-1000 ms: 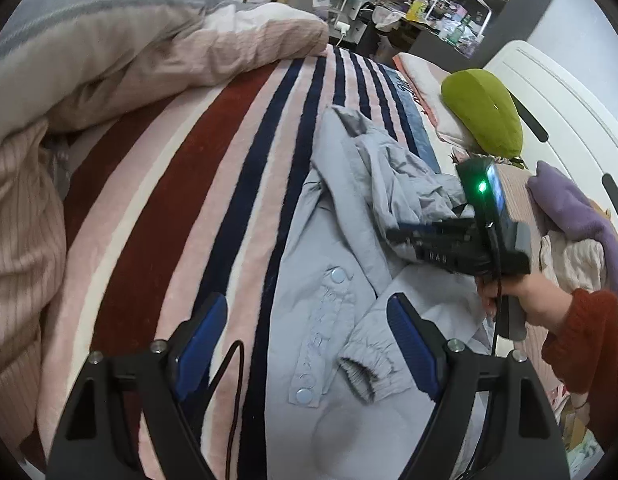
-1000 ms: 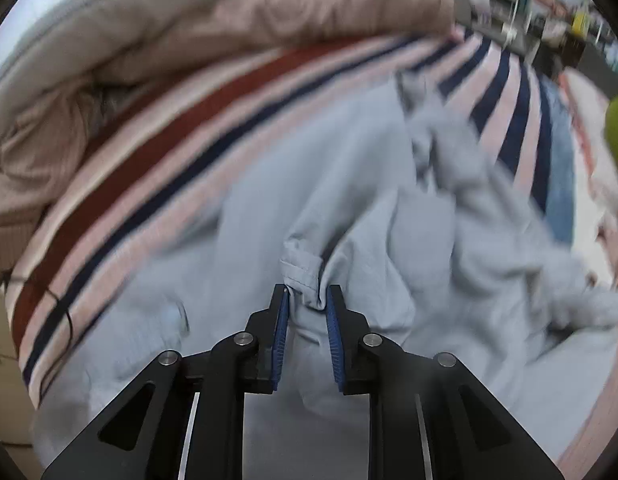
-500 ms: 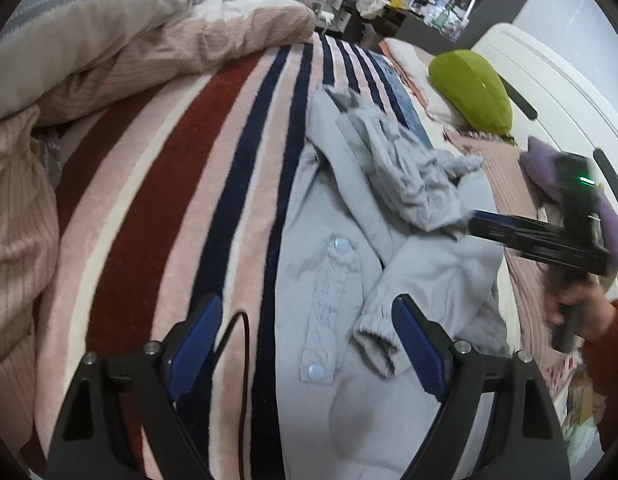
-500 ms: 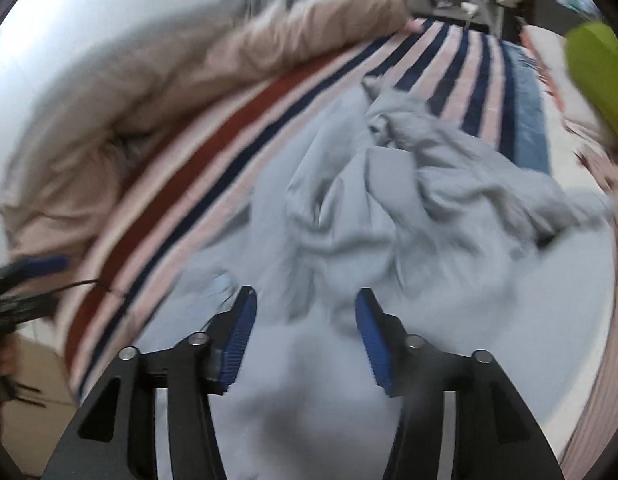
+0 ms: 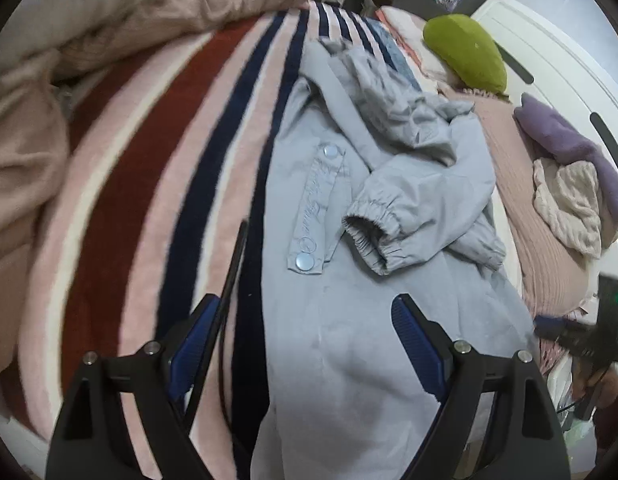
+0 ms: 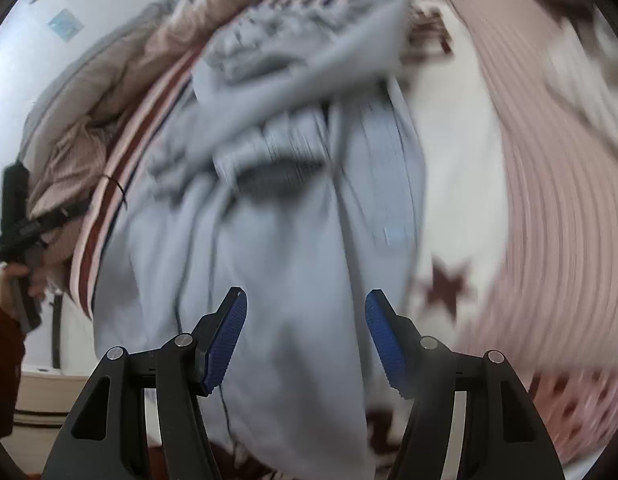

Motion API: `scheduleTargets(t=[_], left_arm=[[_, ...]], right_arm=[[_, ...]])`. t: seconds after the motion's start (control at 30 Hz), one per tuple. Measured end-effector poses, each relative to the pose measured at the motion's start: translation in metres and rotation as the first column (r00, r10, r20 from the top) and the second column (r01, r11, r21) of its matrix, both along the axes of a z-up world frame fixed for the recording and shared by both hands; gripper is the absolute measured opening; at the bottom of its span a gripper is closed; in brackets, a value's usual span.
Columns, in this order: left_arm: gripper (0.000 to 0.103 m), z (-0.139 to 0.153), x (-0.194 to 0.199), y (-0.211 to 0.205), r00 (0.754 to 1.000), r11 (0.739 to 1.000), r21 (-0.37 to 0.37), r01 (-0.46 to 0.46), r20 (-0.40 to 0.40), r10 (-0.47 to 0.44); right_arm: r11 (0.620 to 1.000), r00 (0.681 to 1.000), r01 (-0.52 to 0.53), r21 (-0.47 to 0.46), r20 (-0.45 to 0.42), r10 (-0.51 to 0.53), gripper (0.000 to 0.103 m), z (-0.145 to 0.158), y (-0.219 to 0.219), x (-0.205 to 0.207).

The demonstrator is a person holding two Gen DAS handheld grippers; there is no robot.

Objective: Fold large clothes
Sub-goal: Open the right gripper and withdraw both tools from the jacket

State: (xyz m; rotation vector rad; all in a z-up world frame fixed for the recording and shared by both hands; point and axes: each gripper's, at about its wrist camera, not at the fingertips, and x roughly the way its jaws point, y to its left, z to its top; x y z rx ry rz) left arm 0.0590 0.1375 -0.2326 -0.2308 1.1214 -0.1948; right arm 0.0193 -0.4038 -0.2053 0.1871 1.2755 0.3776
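Observation:
A pale grey-blue jacket (image 5: 349, 240) lies spread on the striped bed blanket (image 5: 149, 184), one elastic-cuffed sleeve (image 5: 373, 228) folded across its front beside a snap-button placket. My left gripper (image 5: 305, 344) hovers above the jacket's lower part, open, nothing between its blue pads. In the blurred right wrist view the same jacket (image 6: 293, 240) fills the middle. My right gripper (image 6: 305, 340) hangs over its hem with jaws opening and no cloth pinched. That right gripper appears at the right edge of the left wrist view (image 5: 581, 340).
A rumpled beige duvet (image 5: 109, 20) is heaped at the far left. A green cushion (image 5: 465, 52), purple and cream clothes (image 5: 569, 176) and a pink ribbed cover (image 5: 545, 248) lie right of the jacket. A white headboard (image 5: 549, 64) lines the right side. Cluttered shelves stand beyond.
The right gripper let go of the jacket fold it was pinching, opened, and swung quickly away to the jacket's lower right side. The left gripper slid nearer over the jacket, staying open.

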Motion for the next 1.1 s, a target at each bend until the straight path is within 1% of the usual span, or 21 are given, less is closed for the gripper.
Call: scheduleTargets(t=[0.1,0.2,0.27,0.43,0.5,0.53,0.67,0.77,0.87,0.97,1.03,1.1], left_arm=[[0.084,0.038,-0.017,0.008,0.997,0.999,0.029,-0.043,0.058,0.041],[0.084,0.074,-0.03,0.018,0.99,0.996,0.033,-0.089,0.117,0.084],[0.084,0.104,-0.044,0.024,0.978,0.991,0.037,-0.132,0.17,0.124],[0.084,0.16,-0.082,0.036,0.949,0.979,0.055,-0.199,0.26,0.178],[0.084,0.177,-0.098,0.041,0.942,0.975,0.073,-0.209,0.282,0.181],[0.084,0.184,-0.106,0.043,0.94,0.975,0.07,-0.212,0.289,0.184],[0.084,0.2,-0.134,0.052,0.934,0.97,0.077,-0.229,0.297,0.197],[0.084,0.195,-0.141,0.052,0.943,0.973,0.079,-0.216,0.275,0.187],[0.084,0.169,-0.139,0.046,0.958,0.98,0.059,-0.192,0.226,0.174],[0.084,0.13,-0.133,0.036,0.972,0.986,0.039,-0.162,0.178,0.152],[0.084,0.092,-0.123,0.027,0.985,0.991,0.026,-0.131,0.115,0.127],[0.084,0.06,-0.117,0.017,0.992,0.993,0.018,-0.113,0.062,0.112]], right_arm=[[1.0,0.999,0.015,0.024,-0.035,-0.014,0.058,-0.001,-0.007,-0.02],[0.999,0.999,0.016,0.052,-0.042,-0.014,0.058,0.008,-0.012,-0.024],[0.999,0.999,0.004,0.051,-0.036,-0.002,0.058,0.014,-0.01,-0.025],[0.999,0.999,-0.043,0.023,-0.012,0.044,0.058,0.038,-0.004,-0.022],[0.999,0.999,-0.049,0.002,0.021,0.049,0.058,0.056,-0.004,-0.024],[0.999,0.998,-0.048,-0.01,0.033,0.049,0.058,0.061,-0.004,-0.025],[0.999,0.996,-0.023,-0.046,0.079,0.027,0.058,0.088,-0.005,-0.036],[0.998,0.994,-0.009,-0.061,0.109,0.015,0.06,0.1,-0.006,-0.043],[0.998,0.992,0.023,-0.063,0.121,-0.015,0.068,0.101,-0.01,-0.05],[0.996,0.994,0.053,-0.065,0.095,-0.047,0.068,0.085,-0.013,-0.055],[0.995,0.995,0.059,-0.075,0.08,-0.053,0.068,0.071,-0.015,-0.06],[0.993,0.996,0.065,-0.096,0.071,-0.059,0.068,0.053,-0.017,-0.065]])
